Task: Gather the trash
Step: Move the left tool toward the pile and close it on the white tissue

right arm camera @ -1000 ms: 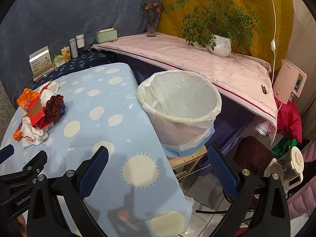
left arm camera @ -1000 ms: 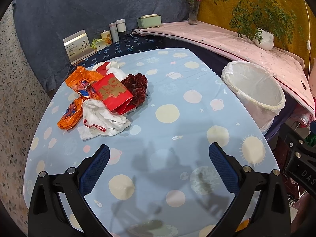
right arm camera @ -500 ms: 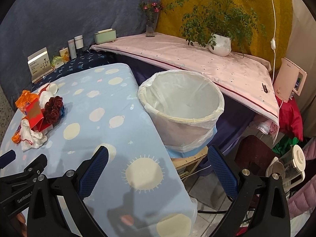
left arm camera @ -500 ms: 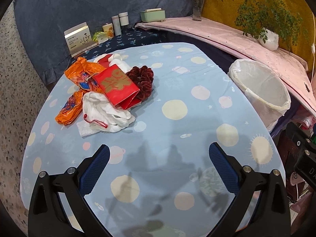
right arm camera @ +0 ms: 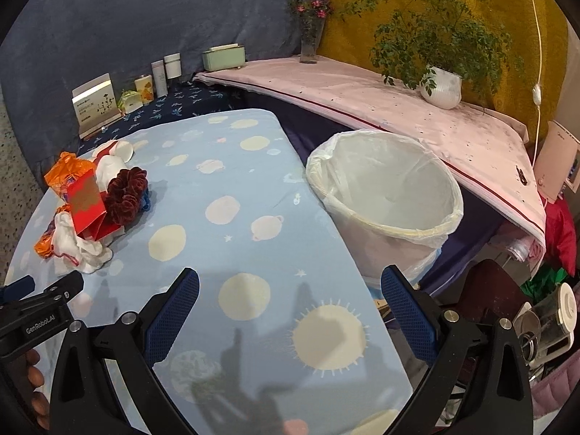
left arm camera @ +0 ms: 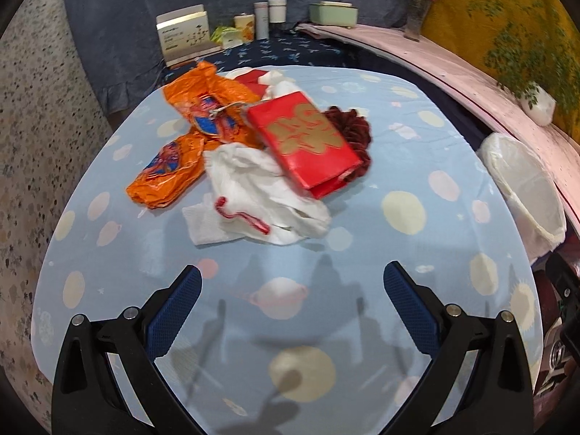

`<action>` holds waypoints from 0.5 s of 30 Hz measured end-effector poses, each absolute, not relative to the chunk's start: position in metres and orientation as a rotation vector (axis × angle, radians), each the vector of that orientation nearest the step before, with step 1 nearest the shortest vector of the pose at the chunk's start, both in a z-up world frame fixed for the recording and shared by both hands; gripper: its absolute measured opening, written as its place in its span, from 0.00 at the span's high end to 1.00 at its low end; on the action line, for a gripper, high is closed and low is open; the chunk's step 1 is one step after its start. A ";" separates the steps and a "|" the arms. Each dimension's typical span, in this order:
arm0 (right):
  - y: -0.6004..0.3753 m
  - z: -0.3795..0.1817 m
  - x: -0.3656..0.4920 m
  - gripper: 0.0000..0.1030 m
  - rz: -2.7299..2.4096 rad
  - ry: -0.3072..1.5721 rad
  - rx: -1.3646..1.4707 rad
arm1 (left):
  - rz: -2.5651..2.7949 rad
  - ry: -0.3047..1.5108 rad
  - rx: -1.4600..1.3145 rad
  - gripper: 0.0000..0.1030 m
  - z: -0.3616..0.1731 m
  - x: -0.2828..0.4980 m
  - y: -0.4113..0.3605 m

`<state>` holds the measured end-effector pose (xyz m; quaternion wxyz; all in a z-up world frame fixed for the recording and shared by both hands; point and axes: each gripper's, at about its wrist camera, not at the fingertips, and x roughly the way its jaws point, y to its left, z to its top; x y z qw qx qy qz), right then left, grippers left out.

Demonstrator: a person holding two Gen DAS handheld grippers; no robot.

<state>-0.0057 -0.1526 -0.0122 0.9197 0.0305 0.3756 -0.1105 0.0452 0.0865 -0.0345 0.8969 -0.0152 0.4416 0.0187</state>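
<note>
A pile of trash lies on the light blue dotted table [left arm camera: 402,264]: an orange wrapper [left arm camera: 188,134], a red and gold paper bag [left arm camera: 308,137], a white crumpled bag with a red cord [left arm camera: 253,199] and a dark red ruffled piece [left arm camera: 353,127]. The pile also shows in the right wrist view, with the red bag [right arm camera: 85,199] at the left. A white-lined bin [right arm camera: 388,195] stands beside the table's right edge; it also shows in the left wrist view [left arm camera: 525,188]. My left gripper [left arm camera: 291,290] is open and empty, short of the white bag. My right gripper [right arm camera: 290,291] is open and empty over the table's near right part.
A dark blue shelf at the back holds a card box [left arm camera: 183,34], small jars [left arm camera: 268,14] and a green box [right arm camera: 223,56]. A pink-covered ledge [right arm camera: 362,90] carries a flower vase [right arm camera: 311,41] and a potted plant [right arm camera: 440,87]. Clutter lies on the floor at the right.
My left gripper has moved forward toward the trash pile, which now looks larger and nearer. My right gripper has shifted slightly left over the table. Both stay open.
</note>
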 end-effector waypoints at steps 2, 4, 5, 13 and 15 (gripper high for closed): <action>-0.145 -0.013 0.001 0.07 -0.210 0.773 0.060 | 0.054 0.915 -0.050 0.07 -0.035 0.049 0.097; -0.137 -0.013 0.007 0.07 -0.195 0.774 0.052 | 0.063 0.912 -0.063 0.07 -0.035 0.052 0.106; -0.133 -0.013 0.011 0.07 -0.189 0.775 0.048 | 0.061 0.909 -0.067 0.07 -0.035 0.054 0.109; -0.103 -0.015 0.032 0.07 -0.129 0.784 0.035 | 0.057 0.914 -0.108 0.07 -0.042 0.074 0.140; -0.097 -0.016 0.037 0.07 -0.117 0.787 0.035 | 0.054 0.914 -0.116 0.09 -0.044 0.078 0.145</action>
